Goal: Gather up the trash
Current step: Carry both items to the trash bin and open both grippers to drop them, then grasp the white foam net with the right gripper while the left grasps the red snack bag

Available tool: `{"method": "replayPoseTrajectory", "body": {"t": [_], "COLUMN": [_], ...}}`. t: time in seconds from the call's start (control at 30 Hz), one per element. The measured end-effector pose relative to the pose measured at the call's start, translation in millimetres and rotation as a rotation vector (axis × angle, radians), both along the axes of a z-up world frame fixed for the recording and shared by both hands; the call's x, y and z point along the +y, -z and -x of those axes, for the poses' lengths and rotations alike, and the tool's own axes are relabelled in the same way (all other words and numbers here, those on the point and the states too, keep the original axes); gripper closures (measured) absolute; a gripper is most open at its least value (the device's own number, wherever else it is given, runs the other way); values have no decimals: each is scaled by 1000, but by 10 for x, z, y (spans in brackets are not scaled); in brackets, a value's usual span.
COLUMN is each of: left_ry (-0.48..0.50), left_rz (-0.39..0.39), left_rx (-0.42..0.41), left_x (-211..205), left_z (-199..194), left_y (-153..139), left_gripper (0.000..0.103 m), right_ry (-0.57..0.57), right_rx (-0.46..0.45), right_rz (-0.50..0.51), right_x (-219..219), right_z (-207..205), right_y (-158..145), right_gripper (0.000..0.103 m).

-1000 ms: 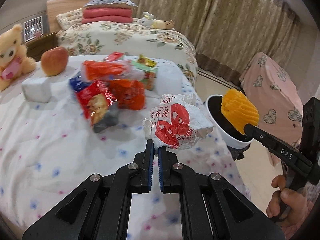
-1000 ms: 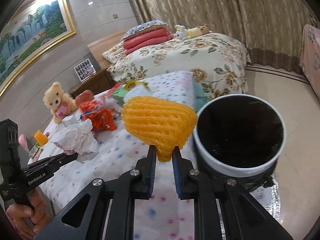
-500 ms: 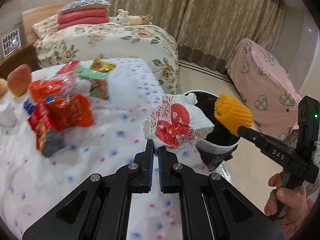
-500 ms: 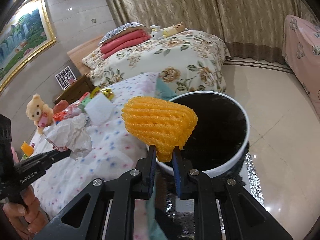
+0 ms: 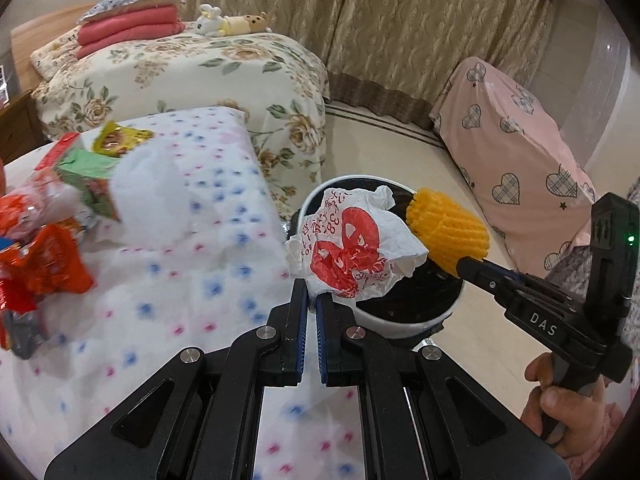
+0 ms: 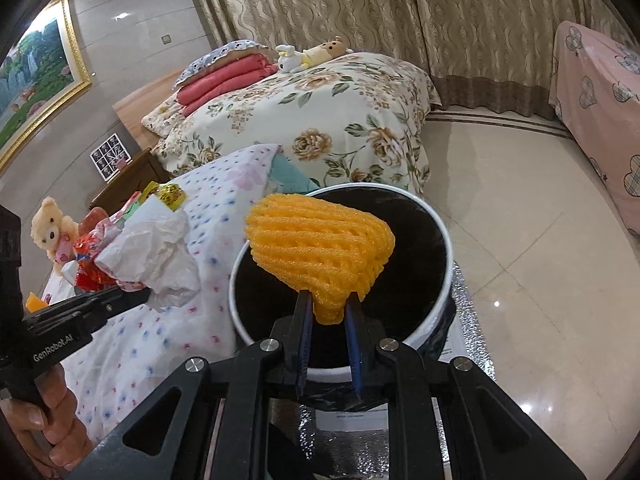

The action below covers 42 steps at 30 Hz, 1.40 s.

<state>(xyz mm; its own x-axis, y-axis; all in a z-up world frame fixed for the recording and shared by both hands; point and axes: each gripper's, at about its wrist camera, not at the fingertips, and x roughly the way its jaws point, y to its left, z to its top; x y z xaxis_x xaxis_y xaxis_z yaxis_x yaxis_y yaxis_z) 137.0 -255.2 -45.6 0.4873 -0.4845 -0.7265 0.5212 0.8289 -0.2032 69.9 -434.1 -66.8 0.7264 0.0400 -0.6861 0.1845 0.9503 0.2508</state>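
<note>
Over the last second both grippers have swung away from the snack pile toward the bin, which now fills the middle of the right wrist view instead of sitting off to its right.

The left gripper is clamped on a crumpled white bag with red print, its 2 jaws nearly together on the bag's lower edge. In the left wrist view the bag hangs in front of the bin's near rim; from the right wrist view it looks to be over the bed, just beside the bin.

The right gripper is clamped on an orange foam net, pinching its narrow lower end, and the net hangs over the bin's dark, bag-lined opening. The bin stands on the floor against the edge of the bed.

Left on the bed are the red and orange wrappers, a green packet and a white wad. A teddy bear sits farther back.
</note>
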Motion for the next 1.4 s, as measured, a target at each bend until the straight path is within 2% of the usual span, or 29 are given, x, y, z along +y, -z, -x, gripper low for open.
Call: {"method": "replayPoseTrajectory", "body": {"t": [0.4,0.6,0.67,0.7,0.73,0.77,0.83,0.9,0.97,1.03,1.13,1.4], "left_ry": [40,56,63,61,57,50,40,18,-6,-39,-88,-234], "left_rz": [-22,-32,-34,-34,-32,-28,-26,-27,-19,-16,-9,6], "left_rx": [40,60,70,70,66,55,42,38,38,34,23,-10], "left_x": [-339,-422,-431,-422,-406,-367,-287,-163,-32,130,401,1086], "left_z": [-201,-260,-262,-254,-235,-210,-167,-118,-67,-10,86,244], "left_y": [133,203,217,216,209,195,175,171,173,183,188,137], "left_gripper": [99,97,90,77,61,57,55,52,47,38,38,34], "right_ry": [0,4,8,8,12,17,25,32,34,33,21,-56], "right_rx": [29,44,51,50,49,48,39,27,14,-8,-27,-36], "right_rz": [-5,-19,-24,-25,-25,-28,-39,-41,-50,-64,-83,-110], "right_x": [-189,-264,-275,-278,-279,-285,-291,-284,-261,-202,-96,365], "right_z": [-101,-134,-137,-136,-125,-114,-76,-37,-5,31,48,17], "right_y": [47,78,81,75,71,68,48,21,-10,-39,-64,-90], "right_gripper": [87,83,82,82,78,73,53,50,41,22,15,13]}}
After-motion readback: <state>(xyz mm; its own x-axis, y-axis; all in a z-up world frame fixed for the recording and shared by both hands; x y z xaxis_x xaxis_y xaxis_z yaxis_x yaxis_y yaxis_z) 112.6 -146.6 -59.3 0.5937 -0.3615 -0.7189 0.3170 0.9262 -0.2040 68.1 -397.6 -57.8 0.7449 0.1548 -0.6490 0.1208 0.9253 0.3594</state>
